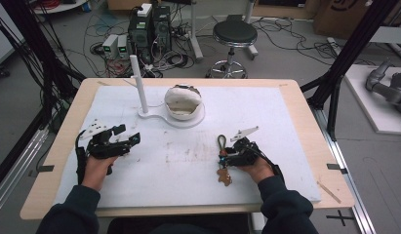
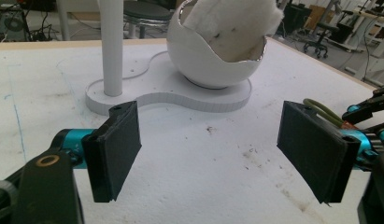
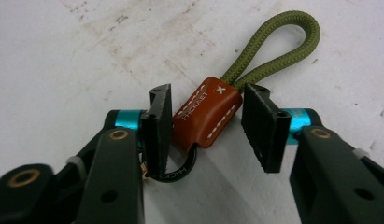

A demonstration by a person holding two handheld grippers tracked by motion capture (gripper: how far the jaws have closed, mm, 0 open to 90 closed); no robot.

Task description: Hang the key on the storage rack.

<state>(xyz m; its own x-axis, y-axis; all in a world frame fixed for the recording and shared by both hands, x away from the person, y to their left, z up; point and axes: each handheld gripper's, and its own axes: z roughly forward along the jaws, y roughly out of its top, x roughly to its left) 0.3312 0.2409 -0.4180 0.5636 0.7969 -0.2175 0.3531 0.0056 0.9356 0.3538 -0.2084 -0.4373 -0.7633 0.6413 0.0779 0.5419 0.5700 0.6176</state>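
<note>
A key fob lies on the white board: an olive cord loop, a brown stitched leather tab and a black ring. My right gripper straddles the tab with its jaws apart. The left pad touches the tab's side, while a gap shows at the right pad, so it is open. In the high view the fob sits right of centre, at my right gripper. My left gripper hovers open and empty at the left, and its own view shows its wide-apart pads.
A white stand at the back of the board carries a tall post and a cracked egg-shaped bowl with white stuffing. The board covers a wooden table. Beyond it are a stool, computers and floor cables.
</note>
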